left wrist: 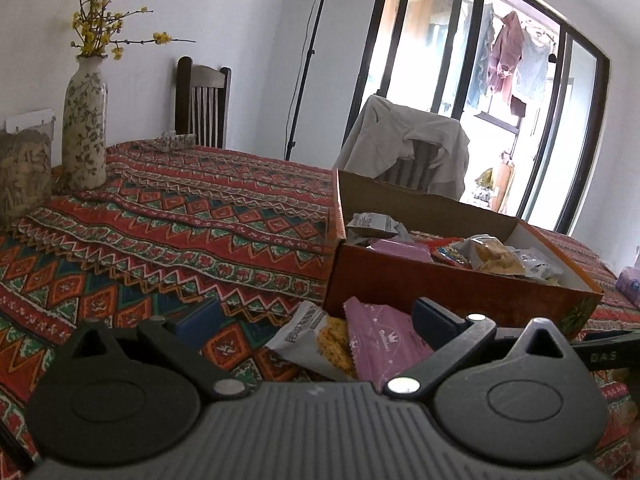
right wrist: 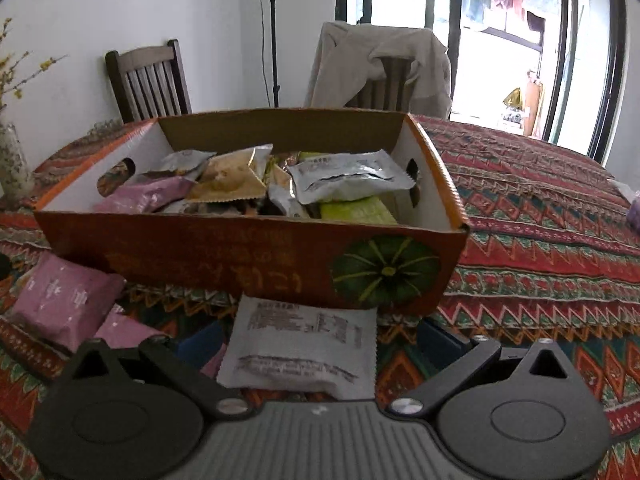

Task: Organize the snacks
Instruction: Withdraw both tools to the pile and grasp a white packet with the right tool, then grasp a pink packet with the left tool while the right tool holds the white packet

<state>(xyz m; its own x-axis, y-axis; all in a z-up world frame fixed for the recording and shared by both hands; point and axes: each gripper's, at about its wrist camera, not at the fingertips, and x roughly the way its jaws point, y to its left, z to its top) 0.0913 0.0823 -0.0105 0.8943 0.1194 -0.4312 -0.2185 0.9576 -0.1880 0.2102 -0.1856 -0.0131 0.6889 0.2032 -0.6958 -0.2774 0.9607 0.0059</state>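
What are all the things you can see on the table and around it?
cardboard box: one, orange, on the table, full of snack packets
pink packets: two, outside the box, at its front left
white packet: one, before the box, between the right gripper's fingers
cookie packet: one, white, beside a pink packet
tablecloth: one, red patterned
vase: one, floral, yellow flowers
chairs: two, dark wood, behind table
left gripper: open
right gripper: open

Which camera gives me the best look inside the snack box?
Right wrist view: the snack box faces it squarely, so most packets inside show. Left wrist view sees the box corner-on, its near wall hiding much of them.
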